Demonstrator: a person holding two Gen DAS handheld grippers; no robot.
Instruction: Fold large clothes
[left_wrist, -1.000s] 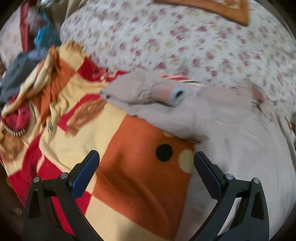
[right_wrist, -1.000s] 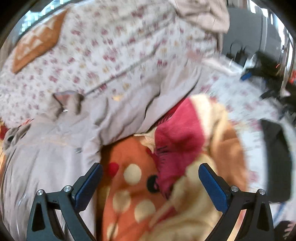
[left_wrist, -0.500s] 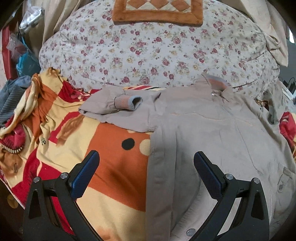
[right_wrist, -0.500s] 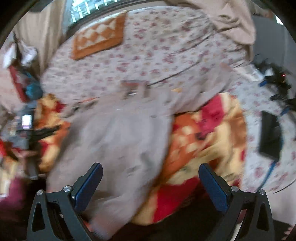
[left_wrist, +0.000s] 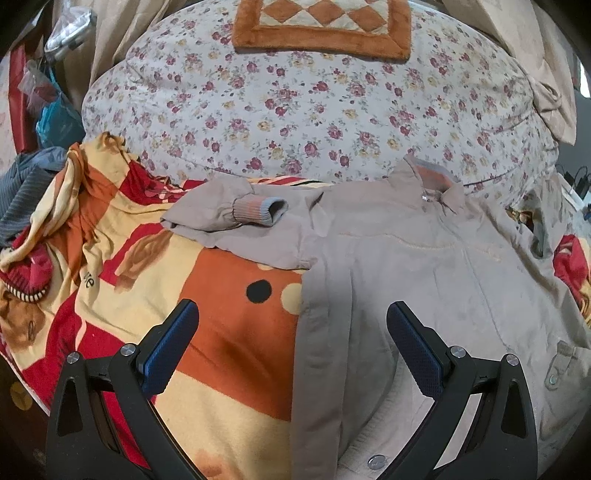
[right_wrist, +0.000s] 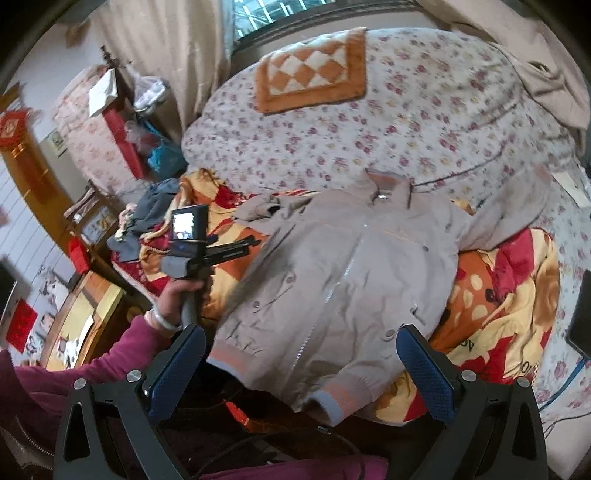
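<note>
Your left tongs (left_wrist: 291, 343) gape wide with nothing between them, hovering over the near left edge of the jacket (left_wrist: 424, 280). Your right tongs (right_wrist: 301, 363) are just as wide and empty, above its striped hem. The jacket lies front up on the orange and red blanket (left_wrist: 229, 332), one sleeve (left_wrist: 229, 214) folded across. Beyond its collar lies the floral quilt (left_wrist: 295, 110).

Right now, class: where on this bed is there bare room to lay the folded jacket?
Freest: the floral quilt between the orange checked mat and the jacket collar. Also the orange blanket patch left of the jacket, below its folded sleeve. Crowded: the bunched clothes at the far left edge.
</note>
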